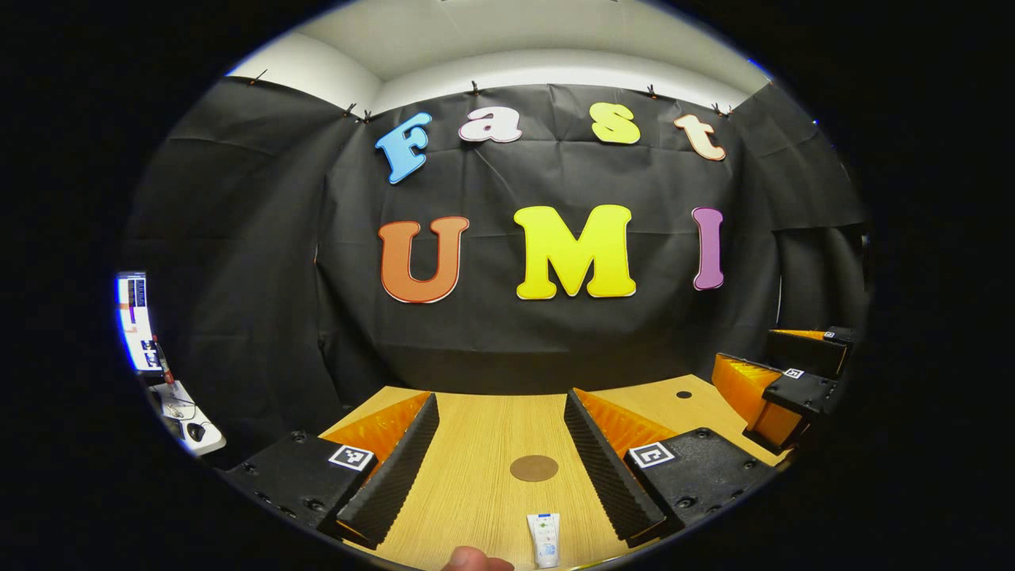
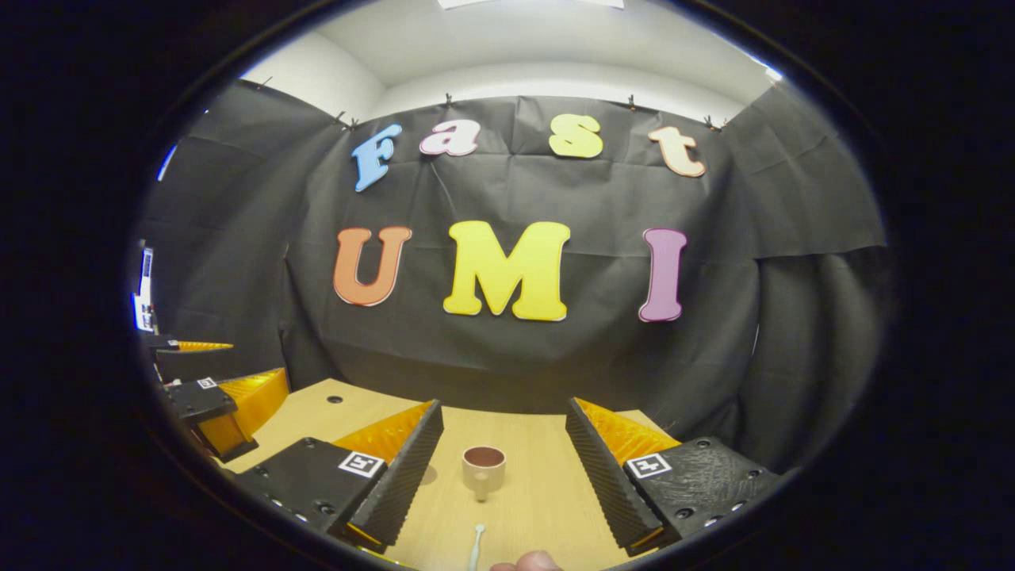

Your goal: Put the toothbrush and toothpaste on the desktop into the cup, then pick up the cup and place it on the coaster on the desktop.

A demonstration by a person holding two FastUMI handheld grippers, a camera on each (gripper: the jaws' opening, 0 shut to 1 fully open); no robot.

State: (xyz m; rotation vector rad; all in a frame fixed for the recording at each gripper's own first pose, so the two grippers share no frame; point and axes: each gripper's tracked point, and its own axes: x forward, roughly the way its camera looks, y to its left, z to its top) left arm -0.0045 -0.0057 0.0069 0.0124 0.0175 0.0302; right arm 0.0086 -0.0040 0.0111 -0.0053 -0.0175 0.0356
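In the left gripper view, my left gripper (image 1: 501,400) is open above the wooden desktop (image 1: 476,428). A round brown coaster (image 1: 534,468) lies between its fingers, and a white toothpaste tube (image 1: 544,539) lies nearer, at the bottom edge. In the right gripper view, my right gripper (image 2: 504,408) is open too. A beige cup (image 2: 484,469) with a dark inside stands upright between its fingers. A white toothbrush (image 2: 476,547) lies in front of the cup, close to the camera. Neither gripper touches anything.
Each view shows the other gripper off to the side: the right gripper (image 1: 785,388) and the left gripper (image 2: 214,400). A fingertip (image 1: 476,561) shows at the bottom edge. A monitor (image 1: 135,321) and a mouse (image 1: 196,432) sit far left. The desk has a cable hole (image 2: 334,399).
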